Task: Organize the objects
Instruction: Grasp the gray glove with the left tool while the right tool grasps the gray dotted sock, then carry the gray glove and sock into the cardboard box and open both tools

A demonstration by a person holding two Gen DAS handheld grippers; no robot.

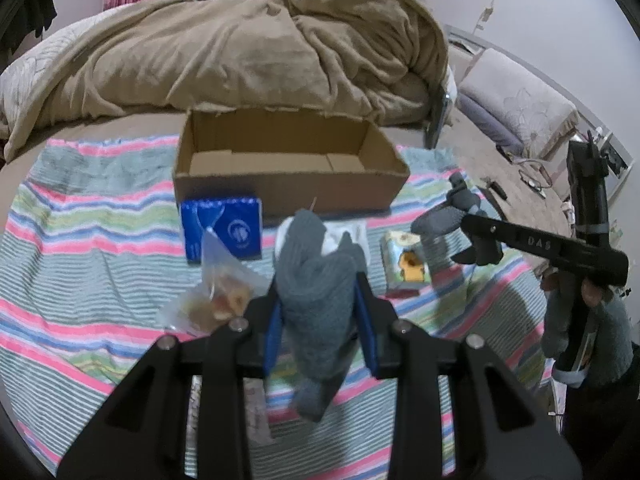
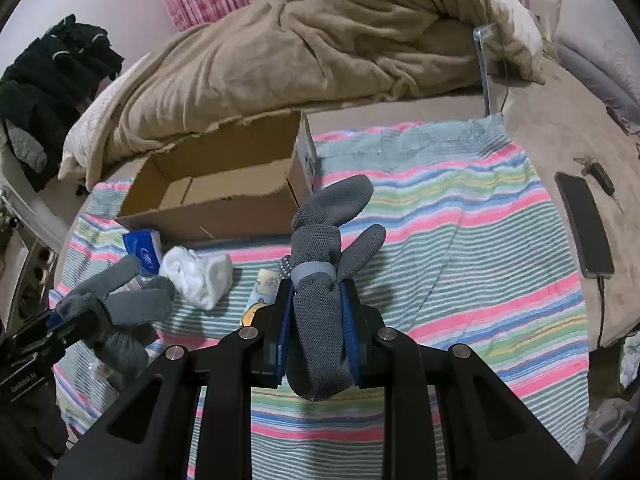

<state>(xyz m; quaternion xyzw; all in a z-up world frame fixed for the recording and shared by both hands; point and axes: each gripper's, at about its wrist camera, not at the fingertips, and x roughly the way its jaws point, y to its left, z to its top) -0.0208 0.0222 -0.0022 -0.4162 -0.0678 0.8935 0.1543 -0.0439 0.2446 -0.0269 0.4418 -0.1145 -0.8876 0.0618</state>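
My left gripper [image 1: 320, 300] is shut on a grey knit glove [image 1: 316, 280] held above the striped cloth [image 1: 80, 280]. My right gripper [image 2: 318, 304] is shut on a second grey glove [image 2: 320, 280]; it also shows in the left wrist view [image 1: 448, 216] at the right. An open empty cardboard box [image 1: 288, 184] stands behind on the bed. In front of it lie a blue tissue pack [image 1: 222, 228], a clear bag of snacks [image 1: 216, 292], a white cloth [image 2: 198, 276] and a small yellow-printed packet [image 1: 406, 264].
A rumpled tan blanket [image 1: 240, 48] is piled behind the box. A black phone [image 2: 584, 228] with a cable lies on the bed right of the cloth. Dark clothes [image 2: 52, 80] hang at the left. Pillows [image 1: 520, 104] lie at the far right.
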